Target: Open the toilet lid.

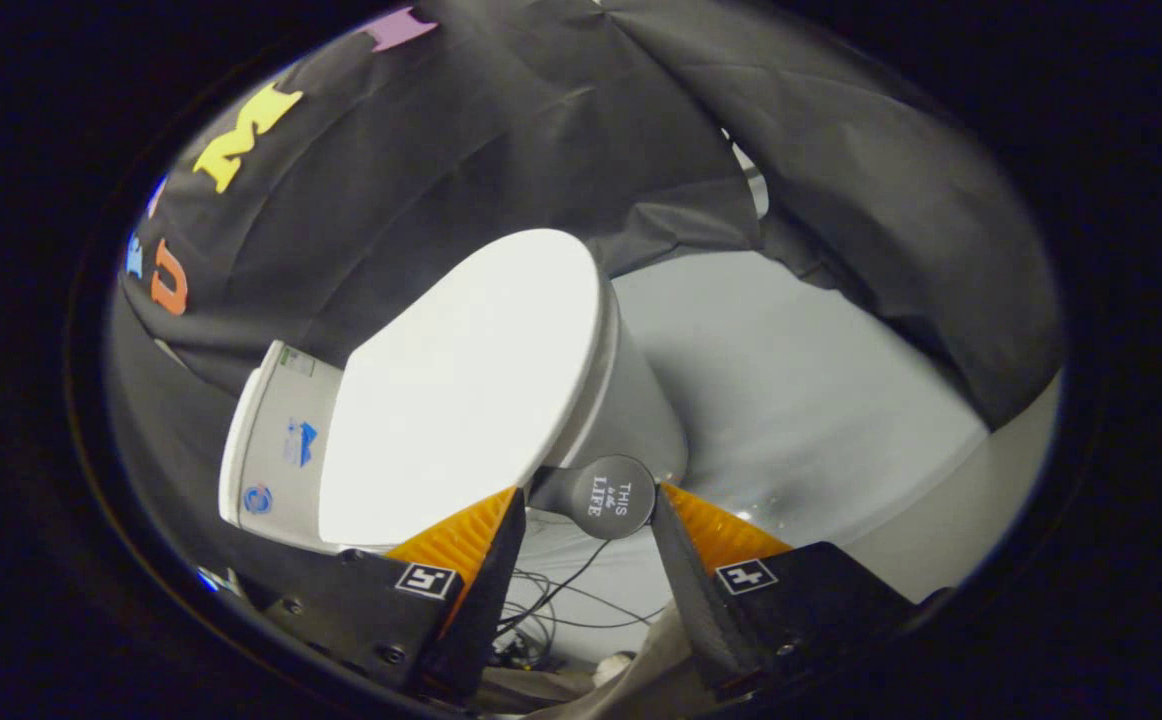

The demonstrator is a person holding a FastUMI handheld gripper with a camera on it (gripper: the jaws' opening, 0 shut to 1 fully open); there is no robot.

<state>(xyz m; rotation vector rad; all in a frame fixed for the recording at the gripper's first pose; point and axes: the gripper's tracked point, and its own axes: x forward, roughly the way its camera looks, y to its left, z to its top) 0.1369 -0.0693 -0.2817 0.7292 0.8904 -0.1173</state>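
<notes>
Two fingers of the gripper [589, 505] clamp the round lifting tab [603, 497] at the lid's [461, 385] five o'clock edge, ready to raise it.

The gripper [586, 505] holds its two fingers [471, 535] parted, tips angled toward each other. A dark round tab [608, 497] sits between the tips, the right one touching it.

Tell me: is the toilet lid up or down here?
Down. The lid lies flat on the bowl, with no gap showing. Its round handle tab sits between the gripper fingers.
</notes>
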